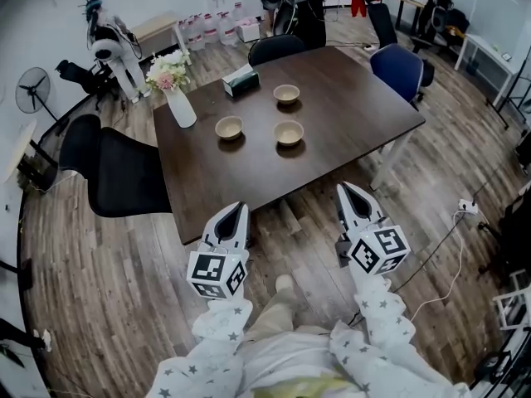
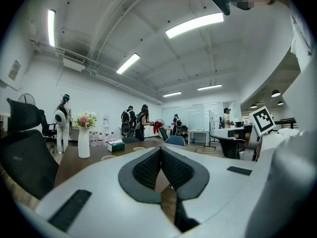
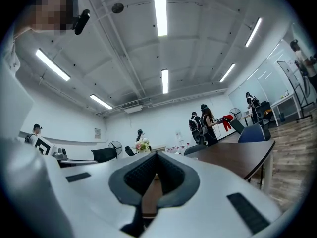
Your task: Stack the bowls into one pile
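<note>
Three tan bowls stand apart on the dark wooden table (image 1: 348, 131): one at the left (image 1: 229, 127), one at the right (image 1: 289, 132), one farther back (image 1: 286, 94). My left gripper (image 1: 240, 208) hovers off the table's near edge, its jaws pressed together with nothing between them. My right gripper (image 1: 343, 187) hangs beside it, also short of the table, shut and empty. In the left gripper view the closed tips (image 2: 160, 150) point across the table, with two bowls (image 2: 108, 157) low and far off. The right gripper view shows its closed tips (image 3: 155, 154) and the table's edge.
A white vase of flowers (image 1: 176, 98) and a green tissue box (image 1: 241, 80) sit at the table's far left. Black chairs (image 1: 116, 172) stand at the left, a blue chair (image 1: 400, 69) at the far right. A cable (image 1: 452, 247) runs over the floor. People stand at the back.
</note>
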### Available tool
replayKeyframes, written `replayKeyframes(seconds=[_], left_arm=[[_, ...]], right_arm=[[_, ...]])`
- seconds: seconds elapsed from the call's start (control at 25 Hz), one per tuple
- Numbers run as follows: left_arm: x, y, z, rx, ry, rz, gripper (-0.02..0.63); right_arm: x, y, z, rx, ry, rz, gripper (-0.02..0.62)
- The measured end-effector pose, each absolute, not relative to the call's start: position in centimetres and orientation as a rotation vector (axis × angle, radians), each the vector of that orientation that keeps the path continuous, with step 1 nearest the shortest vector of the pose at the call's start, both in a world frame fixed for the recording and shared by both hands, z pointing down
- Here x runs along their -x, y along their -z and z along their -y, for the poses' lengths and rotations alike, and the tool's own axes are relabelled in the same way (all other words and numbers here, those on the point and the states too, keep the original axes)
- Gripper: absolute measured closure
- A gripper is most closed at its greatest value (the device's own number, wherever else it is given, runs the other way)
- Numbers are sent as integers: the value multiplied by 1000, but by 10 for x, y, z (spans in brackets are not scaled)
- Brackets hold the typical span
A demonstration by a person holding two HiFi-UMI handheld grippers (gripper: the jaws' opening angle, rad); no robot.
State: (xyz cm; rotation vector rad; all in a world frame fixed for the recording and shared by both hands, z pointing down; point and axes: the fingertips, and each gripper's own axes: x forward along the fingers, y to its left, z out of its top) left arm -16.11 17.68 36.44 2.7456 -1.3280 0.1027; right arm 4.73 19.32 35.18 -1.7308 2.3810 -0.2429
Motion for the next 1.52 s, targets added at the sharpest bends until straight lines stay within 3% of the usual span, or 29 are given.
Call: replayKeyframes(seconds=[0.56,1.52], left_arm=[[148,-375,-41,-2727,-92,1264,581],[113,-403,56,-2683,-143,1210,581]], right_arm=[[-45,-366,-60,1737,320,-2392,574],[-80,-402,41,1764,457,-2361,574]])
